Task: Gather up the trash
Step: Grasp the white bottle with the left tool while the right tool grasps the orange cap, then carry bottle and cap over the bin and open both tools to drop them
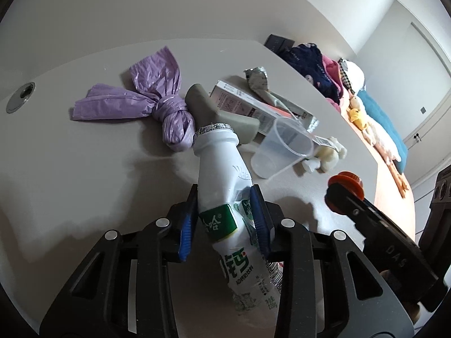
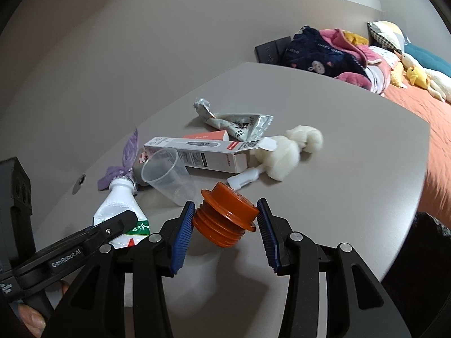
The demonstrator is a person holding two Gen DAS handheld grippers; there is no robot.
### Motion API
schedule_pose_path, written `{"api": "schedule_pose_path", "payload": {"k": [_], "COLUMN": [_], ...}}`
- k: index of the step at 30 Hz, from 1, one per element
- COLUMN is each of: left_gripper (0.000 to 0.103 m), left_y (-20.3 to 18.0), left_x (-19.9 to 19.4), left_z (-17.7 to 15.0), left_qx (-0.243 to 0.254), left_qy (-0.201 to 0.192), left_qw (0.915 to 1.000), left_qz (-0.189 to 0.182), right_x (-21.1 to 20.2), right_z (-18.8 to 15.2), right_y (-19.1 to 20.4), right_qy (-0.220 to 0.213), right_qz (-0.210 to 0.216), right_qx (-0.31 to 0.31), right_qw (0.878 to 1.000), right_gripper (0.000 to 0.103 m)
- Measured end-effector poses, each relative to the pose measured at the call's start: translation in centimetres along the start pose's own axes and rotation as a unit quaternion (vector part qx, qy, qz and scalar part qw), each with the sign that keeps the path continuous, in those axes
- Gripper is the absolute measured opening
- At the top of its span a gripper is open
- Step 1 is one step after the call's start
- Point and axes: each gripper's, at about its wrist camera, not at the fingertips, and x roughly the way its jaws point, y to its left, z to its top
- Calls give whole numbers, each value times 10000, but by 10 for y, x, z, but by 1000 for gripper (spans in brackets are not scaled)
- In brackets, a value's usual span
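My left gripper (image 1: 225, 214) is shut on a white plastic bottle (image 1: 220, 169) with a green label. Its blue pads dent the bottle's middle, and the open neck points away over the grey table (image 1: 84, 169). My right gripper (image 2: 225, 225) is shut on an orange ribbed cap (image 2: 225, 219), held just above the table. In the left wrist view the cap (image 1: 345, 184) shows at the right, apart from the bottle. In the right wrist view the bottle (image 2: 118, 205) lies at the lower left under one left finger (image 2: 118, 224).
Beyond the grippers lie a knotted purple bag (image 1: 157, 104), a grey lump (image 1: 208, 109), a long carton (image 2: 197, 152), a crumpled foil wrapper (image 2: 234, 121), a clear cup (image 2: 169, 177) on its side and a white fluffy thing (image 2: 290, 149). A bed (image 2: 422, 112) with clothes and plush toys stands to the right.
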Motion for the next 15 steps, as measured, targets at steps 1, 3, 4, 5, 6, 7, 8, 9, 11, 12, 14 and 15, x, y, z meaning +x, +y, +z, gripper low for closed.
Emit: {"api": "schedule_pose_path", "payload": {"k": [1, 3, 4, 5, 6, 7, 8, 9, 11, 12, 14, 15], "left_gripper": [35, 34, 34, 34, 34, 33, 33, 32, 31, 31, 30, 30], "left_y": [-1, -4, -6, -8, -9, -11, -14, -15, -20, -22, -29, -32], "left_x": [-3, -9, -11, -15, -16, -19, -22, -25, -33, -35, -41, -42], "left_z": [-2, -7, -9, -12, -13, -15, -17, -18, -22, -23, -25, -26], "left_qx": [16, 58, 80, 102, 111, 126, 147, 157, 189, 207, 296, 324], "left_qy": [-14, -40, -47, -56, -65, -81, -103, -122, -171, -188, -245, -260], "left_qw": [10000, 10000, 9999, 9999, 9999, 9999, 9998, 9997, 9995, 9994, 9990, 9988], "left_qz": [-14, -37, -43, -58, -71, -82, -94, -105, -170, -188, -226, -241], "right_x": [-6, -16, -21, -26, -30, -35, -39, -42, -51, -55, -66, -70], "right_z": [-2, -4, -5, -6, -6, -8, -8, -9, -11, -12, -14, -15], "right_y": [-1, -2, -2, -3, -4, -4, -6, -6, -8, -9, -11, -12], "right_qy": [-31, -87, -119, -149, -169, -191, -208, -227, -287, -316, -398, -433], "right_qz": [4, -1, 1, 7, 9, 16, 29, 38, 40, 42, 41, 43], "right_qx": [13, 19, 31, 44, 58, 82, 103, 117, 133, 136, 151, 162], "right_qw": [10000, 10000, 9999, 9999, 9998, 9998, 9997, 9997, 9995, 9994, 9991, 9989], "right_gripper": [47, 47, 47, 47, 47, 47, 47, 47, 47, 47, 47, 47]}}
